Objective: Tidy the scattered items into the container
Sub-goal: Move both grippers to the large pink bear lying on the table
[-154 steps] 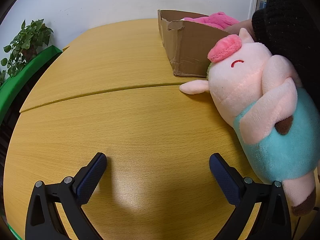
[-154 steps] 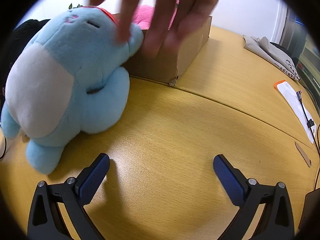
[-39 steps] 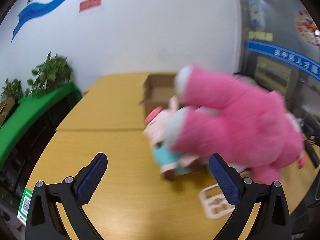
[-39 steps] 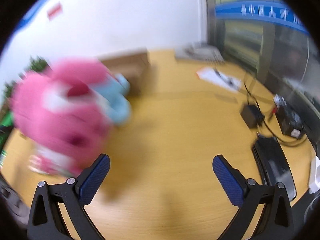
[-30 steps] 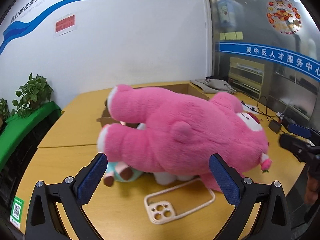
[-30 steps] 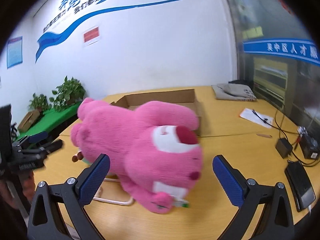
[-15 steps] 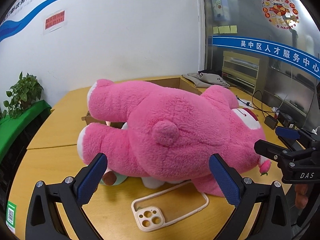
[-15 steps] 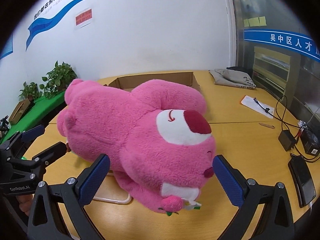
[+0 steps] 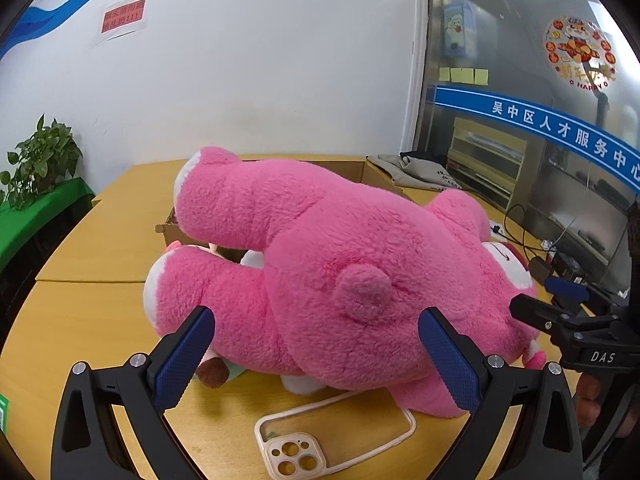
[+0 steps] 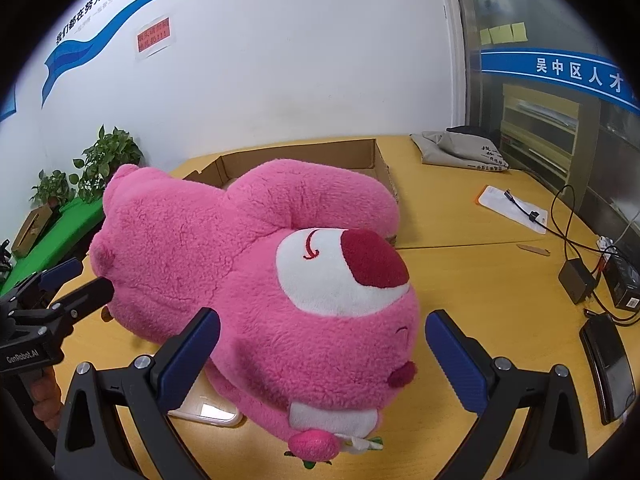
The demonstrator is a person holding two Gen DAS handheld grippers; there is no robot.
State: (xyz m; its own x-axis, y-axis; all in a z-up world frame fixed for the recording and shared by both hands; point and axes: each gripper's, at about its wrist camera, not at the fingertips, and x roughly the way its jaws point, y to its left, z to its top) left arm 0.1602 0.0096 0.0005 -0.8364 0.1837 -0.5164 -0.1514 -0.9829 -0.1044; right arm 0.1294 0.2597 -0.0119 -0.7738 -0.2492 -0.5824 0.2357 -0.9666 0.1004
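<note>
Step in hand, as judged: approach to the first pick; nothing is in the container yet that can be seen, and neither tool holds anything.

Left gripper (image 9: 316,354): jaws wide, empty, framing the rump and legs of the toy. Right gripper (image 10: 322,348): jaws wide, empty, framing the head from the opposite end.

Phone case (image 9: 334,440): cream rim, clear back, flat on the counter (image 9: 100,240) at 6 o'clock in the left view, partly under the toy's edge.

Pink plush bear (image 9: 340,272): large, shaggy, lying on its side, white muzzle and dark red nose toward the right gripper. It covers smaller plush toys (image 9: 212,374), of which only a brown foot and a pale scrap show.

Cardboard box (image 10: 304,158): open, shallow, at 12 o'clock behind the bear, touching or just beside it.

Next move, as judged: both tools close on the soft bulk at either end and lift together toward 12 o'clock; the bear looks nearly as long as the box.
</note>
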